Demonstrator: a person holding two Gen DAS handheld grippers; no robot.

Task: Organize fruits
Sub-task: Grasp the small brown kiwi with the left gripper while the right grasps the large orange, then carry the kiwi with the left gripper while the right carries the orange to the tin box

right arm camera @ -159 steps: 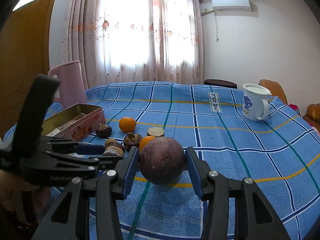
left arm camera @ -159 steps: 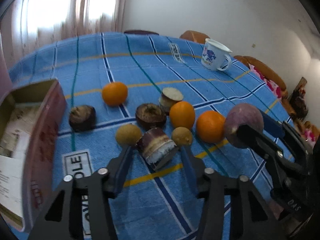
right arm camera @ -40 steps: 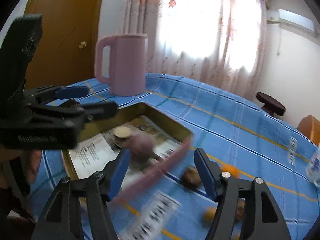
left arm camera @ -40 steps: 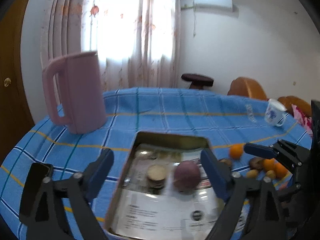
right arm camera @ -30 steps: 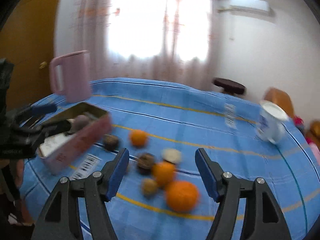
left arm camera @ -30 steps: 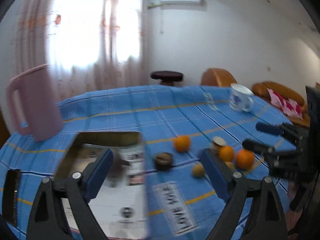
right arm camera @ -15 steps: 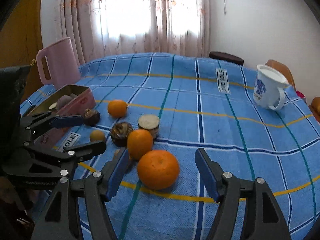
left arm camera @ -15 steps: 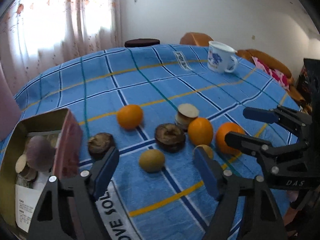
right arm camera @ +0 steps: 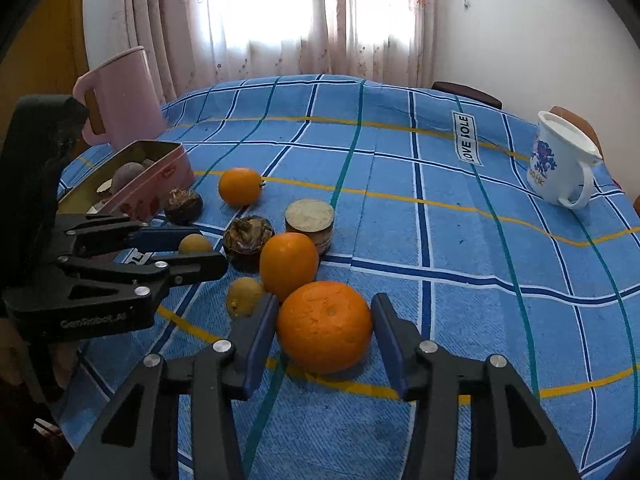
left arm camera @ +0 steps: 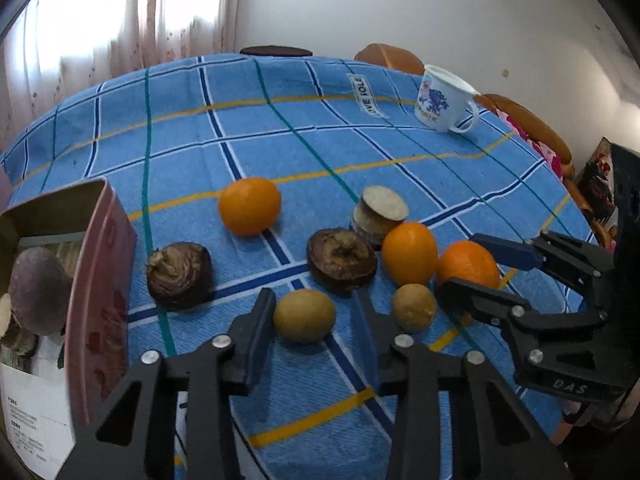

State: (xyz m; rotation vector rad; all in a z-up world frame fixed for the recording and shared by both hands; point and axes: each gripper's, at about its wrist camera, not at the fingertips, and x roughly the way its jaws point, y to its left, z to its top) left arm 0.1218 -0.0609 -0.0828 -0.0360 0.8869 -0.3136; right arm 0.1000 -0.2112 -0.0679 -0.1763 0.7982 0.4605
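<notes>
My left gripper [left arm camera: 314,316] is open with a small tan round fruit [left arm camera: 304,315] between its fingers on the blue checked cloth. My right gripper [right arm camera: 324,330] is open around a big orange [right arm camera: 325,326], which also shows in the left wrist view [left arm camera: 467,269]. Nearby lie two more oranges [left arm camera: 249,206] [left arm camera: 409,253], a second tan fruit [left arm camera: 414,307], two dark brown fruits [left arm camera: 180,274] [left arm camera: 341,260] and a cut stub [left arm camera: 379,216]. The pink tin [left arm camera: 102,280] at the left holds a purple fruit [left arm camera: 38,290].
A white printed mug [right arm camera: 562,164] stands at the far right of the table. A pink jug [right arm camera: 124,96] stands behind the tin. Chairs and a stool sit beyond the table's far edge.
Both grippers have come down from over the tin to the fruit group. The left fingers now flank the tan fruit and the right fingers flank the big orange.
</notes>
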